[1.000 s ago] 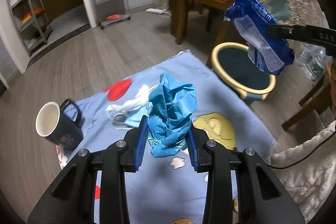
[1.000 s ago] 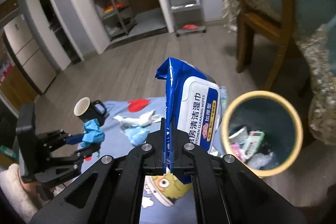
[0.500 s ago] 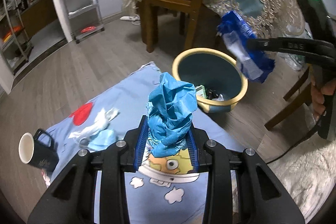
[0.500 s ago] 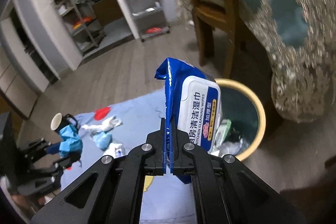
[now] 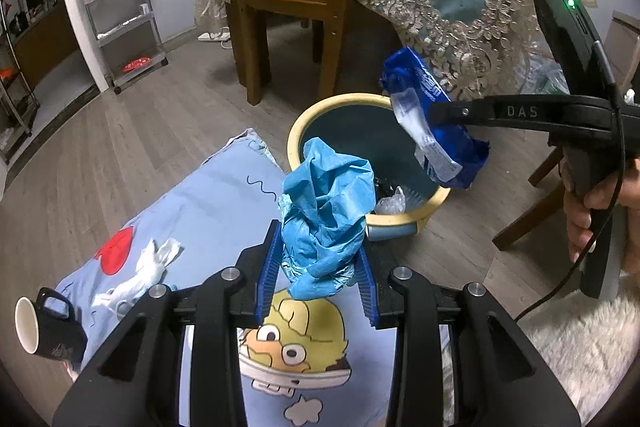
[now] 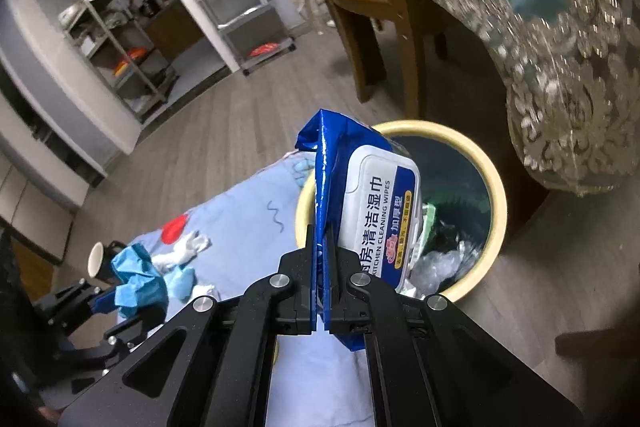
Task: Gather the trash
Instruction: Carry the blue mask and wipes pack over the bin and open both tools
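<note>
The round yellow-rimmed bin point(image 6: 496, 211) already has crinkly clear plastic and a green packet inside. Right tongs point(image 6: 320, 259) are pinched on a glossy blue wipes pack point(image 6: 372, 211), long axis upright, over the rim. Left tongs point(image 5: 316, 267) are clamped on a crumpled blue glove point(image 5: 328, 215), just short of the bin.

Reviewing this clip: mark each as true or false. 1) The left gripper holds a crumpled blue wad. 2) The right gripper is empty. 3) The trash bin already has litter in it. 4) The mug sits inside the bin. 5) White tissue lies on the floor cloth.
1) True: the left gripper is closed on the crumpled blue wad.
2) False: the right gripper pinches a wipes pack.
3) True: wrappers lie inside the trash bin.
4) False: the mug stands by the floor cloth's edge.
5) True: white tissue lies near the red heart.
</note>
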Motion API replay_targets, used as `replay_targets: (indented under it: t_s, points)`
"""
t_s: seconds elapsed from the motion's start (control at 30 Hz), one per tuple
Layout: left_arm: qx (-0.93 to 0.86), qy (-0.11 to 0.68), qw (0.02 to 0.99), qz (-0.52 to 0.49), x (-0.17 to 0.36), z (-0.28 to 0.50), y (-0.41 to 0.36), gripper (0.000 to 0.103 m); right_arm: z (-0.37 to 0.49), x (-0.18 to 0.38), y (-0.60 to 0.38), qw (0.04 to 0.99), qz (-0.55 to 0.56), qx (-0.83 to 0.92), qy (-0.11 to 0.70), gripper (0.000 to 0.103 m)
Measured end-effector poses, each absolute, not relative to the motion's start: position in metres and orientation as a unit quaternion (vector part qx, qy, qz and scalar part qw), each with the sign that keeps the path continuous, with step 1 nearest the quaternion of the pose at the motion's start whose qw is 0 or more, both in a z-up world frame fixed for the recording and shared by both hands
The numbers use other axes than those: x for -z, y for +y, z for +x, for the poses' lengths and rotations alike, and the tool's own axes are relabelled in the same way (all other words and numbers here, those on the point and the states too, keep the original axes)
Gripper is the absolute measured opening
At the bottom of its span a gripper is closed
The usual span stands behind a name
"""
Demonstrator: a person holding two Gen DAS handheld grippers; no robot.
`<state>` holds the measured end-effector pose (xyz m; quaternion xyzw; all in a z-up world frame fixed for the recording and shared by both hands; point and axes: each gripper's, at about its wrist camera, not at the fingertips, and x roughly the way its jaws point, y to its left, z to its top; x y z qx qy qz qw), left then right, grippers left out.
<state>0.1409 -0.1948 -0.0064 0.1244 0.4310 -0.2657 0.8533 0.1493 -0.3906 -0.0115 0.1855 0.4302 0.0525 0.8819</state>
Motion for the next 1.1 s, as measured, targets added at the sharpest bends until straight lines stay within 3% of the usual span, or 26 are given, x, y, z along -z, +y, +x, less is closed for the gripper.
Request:
replay_targets:
  t_s: [0.33, 0.77, 0.83, 0.87, 0.9, 0.93, 0.97, 1.03, 1.1]
  points:
    - [0.282, 0.450, 0.840, 0.109, 0.035, 0.183, -0.218, 0.034, 0.171, 0.038, -0.428, 0.866, 0.242, -0.016, 0.438, 0.003]
    - [0.311, 0.441, 0.826, 0.161, 0.063, 0.217, -0.288, 0.034, 0.184, 0.048, -0.461, 0.873, 0.248, 0.003, 0.419, 0.003]
    - [0.310, 0.432, 0.832, 0.160, 0.062, 0.219, -0.294, 0.037, 0.185, 0.049, -0.463, 0.876, 0.246, 0.000, 0.416, 0.004]
    - [0.310, 0.429, 0.834, 0.158, 0.062, 0.220, -0.295, 0.045, 0.186, 0.049, -0.463, 0.877, 0.243, 0.002, 0.414, 0.005]
    - [0.310, 0.425, 0.836, 0.154, 0.061, 0.220, -0.296, 0.052, 0.185, 0.049, -0.463, 0.878, 0.242, 0.005, 0.413, 0.007]
    - [0.307, 0.422, 0.839, 0.154, 0.061, 0.220, -0.296, 0.068, 0.186, 0.051, -0.463, 0.875, 0.246, 0.003, 0.417, 0.016]
    - [0.304, 0.417, 0.842, 0.155, 0.059, 0.219, -0.296, 0.071, 0.188, 0.051, -0.463, 0.874, 0.246, 0.005, 0.420, 0.029]
    - [0.307, 0.417, 0.842, 0.152, 0.058, 0.217, -0.293, 0.071, 0.188, 0.052, -0.462, 0.874, 0.237, 0.011, 0.424, 0.040]
    - [0.300, 0.419, 0.843, 0.152, 0.057, 0.215, -0.287, 0.071, 0.188, 0.050, -0.459, 0.876, 0.235, 0.009, 0.422, 0.045]
